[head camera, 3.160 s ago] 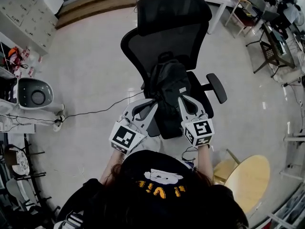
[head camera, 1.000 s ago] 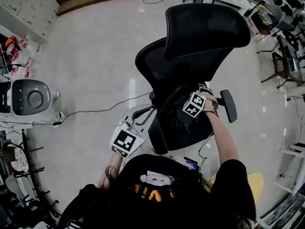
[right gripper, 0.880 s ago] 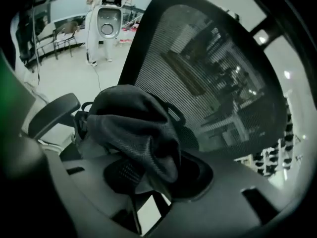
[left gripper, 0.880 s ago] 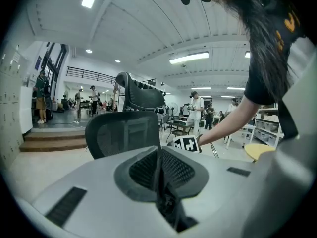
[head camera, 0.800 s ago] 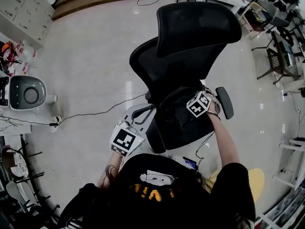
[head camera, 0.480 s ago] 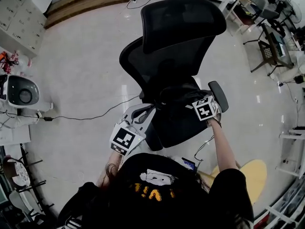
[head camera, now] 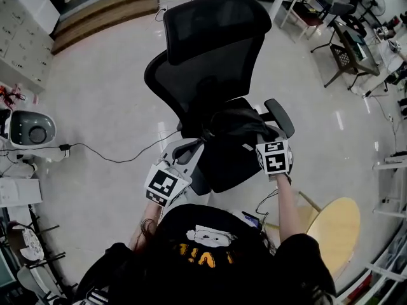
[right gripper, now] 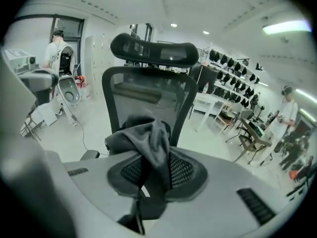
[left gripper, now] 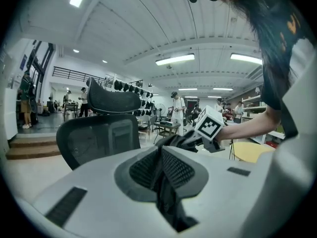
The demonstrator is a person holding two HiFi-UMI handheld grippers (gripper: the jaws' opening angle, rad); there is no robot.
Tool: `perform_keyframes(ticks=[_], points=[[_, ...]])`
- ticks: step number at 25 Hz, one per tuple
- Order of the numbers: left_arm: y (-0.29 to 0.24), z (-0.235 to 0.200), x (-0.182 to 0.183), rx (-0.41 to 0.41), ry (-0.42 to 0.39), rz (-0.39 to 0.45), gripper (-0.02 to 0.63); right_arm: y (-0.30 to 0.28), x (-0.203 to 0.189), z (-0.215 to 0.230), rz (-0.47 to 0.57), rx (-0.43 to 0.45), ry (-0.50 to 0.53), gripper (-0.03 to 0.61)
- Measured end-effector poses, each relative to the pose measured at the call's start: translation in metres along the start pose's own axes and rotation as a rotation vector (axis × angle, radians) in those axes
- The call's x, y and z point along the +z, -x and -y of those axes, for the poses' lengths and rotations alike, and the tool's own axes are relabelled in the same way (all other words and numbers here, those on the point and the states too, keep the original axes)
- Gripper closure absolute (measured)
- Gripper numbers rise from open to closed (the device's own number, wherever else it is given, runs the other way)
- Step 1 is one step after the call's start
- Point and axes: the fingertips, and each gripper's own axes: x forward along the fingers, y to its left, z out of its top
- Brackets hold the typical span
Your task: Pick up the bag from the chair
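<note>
The black bag point(head camera: 232, 121) is bunched up over the seat point(head camera: 222, 165) of the black mesh office chair point(head camera: 202, 75), stretched between my two grippers. My left gripper point(head camera: 196, 146) holds its left side, shut on a dark strap or fold of the bag point(left gripper: 174, 140), with the jaws point(left gripper: 161, 157) closed around it. My right gripper point(head camera: 259, 134) is beside the chair's right armrest point(head camera: 278, 117), shut on a fold of the bag's grey-black fabric point(right gripper: 144, 138) that drapes over its jaws point(right gripper: 153, 168). The left gripper view shows the right gripper point(left gripper: 210, 129) across the bag.
A cable point(head camera: 114, 155) runs over the pale floor to a grey-white appliance point(head camera: 28, 132) at left. A round wooden table point(head camera: 331, 234) stands at lower right. Wooden steps point(head camera: 95, 10) lie at the back left. Desks and chairs point(head camera: 318, 11) fill the back right. People stand in the background point(right gripper: 58, 53).
My right gripper has come down from high against the backrest to beside the right armrest, drawing the bag forward with it. My left gripper has stayed put.
</note>
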Motion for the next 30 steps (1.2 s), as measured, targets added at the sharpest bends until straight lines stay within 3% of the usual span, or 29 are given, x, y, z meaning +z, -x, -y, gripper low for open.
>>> perform_keyframes(ticks=[11,18,25,30], points=[[-0.004,0.067,0.024,-0.033,-0.037,0.028,0.586,0.114,-0.005,0.006,0.141,-0.036,-0.096,0.506],[0.007,0.114,0.031,0.005,-0.050,0.051,0.586,0.160,-0.035,0.006,0.175,-0.032,-0.102,0.508],[0.035,0.189,0.025,0.058,-0.047,0.059,0.586,0.206,-0.086,0.005,0.192,-0.020,-0.061,0.511],[0.068,0.230,0.012,0.106,0.014,0.048,0.586,0.231,-0.115,-0.010,0.190,0.000,-0.041,0.511]])
